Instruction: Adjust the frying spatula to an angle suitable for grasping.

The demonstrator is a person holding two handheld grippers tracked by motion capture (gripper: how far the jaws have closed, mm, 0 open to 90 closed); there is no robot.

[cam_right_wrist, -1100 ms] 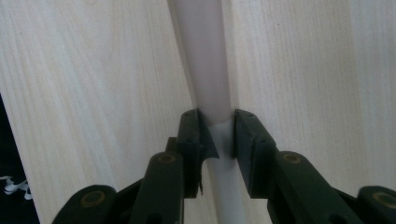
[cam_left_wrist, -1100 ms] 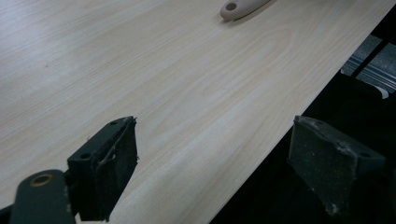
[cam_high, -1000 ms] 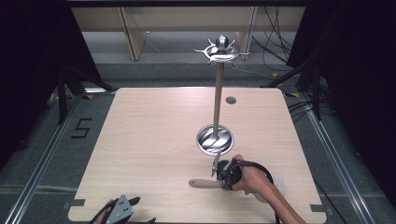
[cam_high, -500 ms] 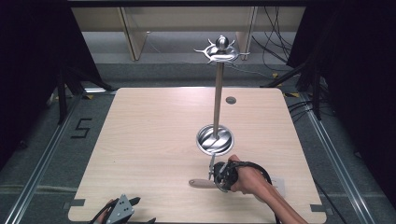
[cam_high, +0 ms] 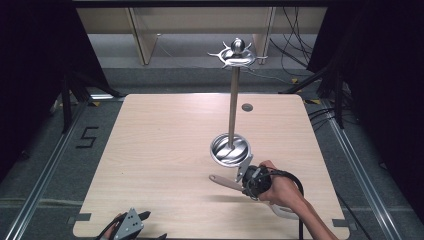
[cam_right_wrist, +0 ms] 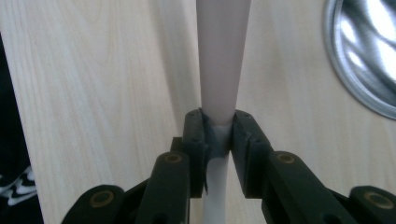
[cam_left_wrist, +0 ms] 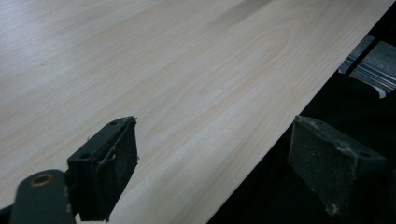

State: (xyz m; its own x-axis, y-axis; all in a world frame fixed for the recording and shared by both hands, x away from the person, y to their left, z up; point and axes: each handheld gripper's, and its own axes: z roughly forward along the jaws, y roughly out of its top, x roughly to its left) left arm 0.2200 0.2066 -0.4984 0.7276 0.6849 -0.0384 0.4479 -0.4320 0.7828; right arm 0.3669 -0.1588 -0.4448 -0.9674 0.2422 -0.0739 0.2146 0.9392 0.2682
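A metal stand rises from a round shiny base (cam_high: 229, 149) on the wooden table (cam_high: 165, 145), with a thin pole (cam_high: 233, 105) and a ring of hooks (cam_high: 238, 54) at its top. Just in front of the base, my right gripper (cam_high: 245, 182) is shut on a pale beige utensil handle (cam_high: 222, 180) that points left. In the right gripper view the handle (cam_right_wrist: 222, 56) runs straight up from between the closed jaws of that gripper (cam_right_wrist: 218, 130), and the base's rim (cam_right_wrist: 369, 51) is at the right. My left gripper (cam_high: 131, 223) hangs open at the table's near left edge, its pads (cam_left_wrist: 116, 158) wide apart over the edge.
A small dark hole (cam_high: 247, 107) sits in the table behind the stand. Grey floor with a painted 5 (cam_high: 86, 137) and metal rails surrounds the table. Cables (cam_high: 295, 55) lie at the back right. Black curtains stand on both sides.
The right gripper has moved with the utensil handle a little away from the near edge, closer to the stand's base. The left gripper has stayed put.
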